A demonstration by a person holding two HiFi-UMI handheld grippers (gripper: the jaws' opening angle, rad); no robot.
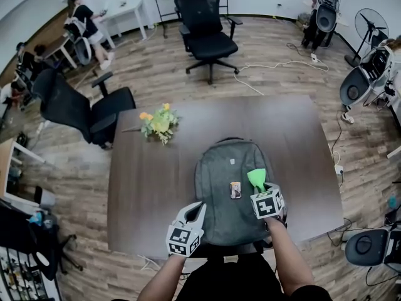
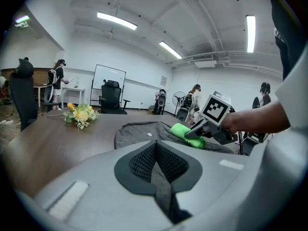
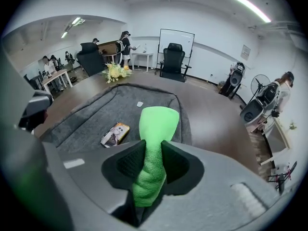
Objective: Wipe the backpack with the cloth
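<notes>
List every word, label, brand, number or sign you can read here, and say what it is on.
No text here can be read.
Label on the backpack: too small to read.
Card lying on the backpack: shows a picture; any print is blurred.
Wall sign: too small to read.

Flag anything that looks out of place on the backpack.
A small picture card lies askew on the backpack, just left of the green cloth held in the right gripper. It may get swept by the wiping. Nothing else stands out.
</notes>
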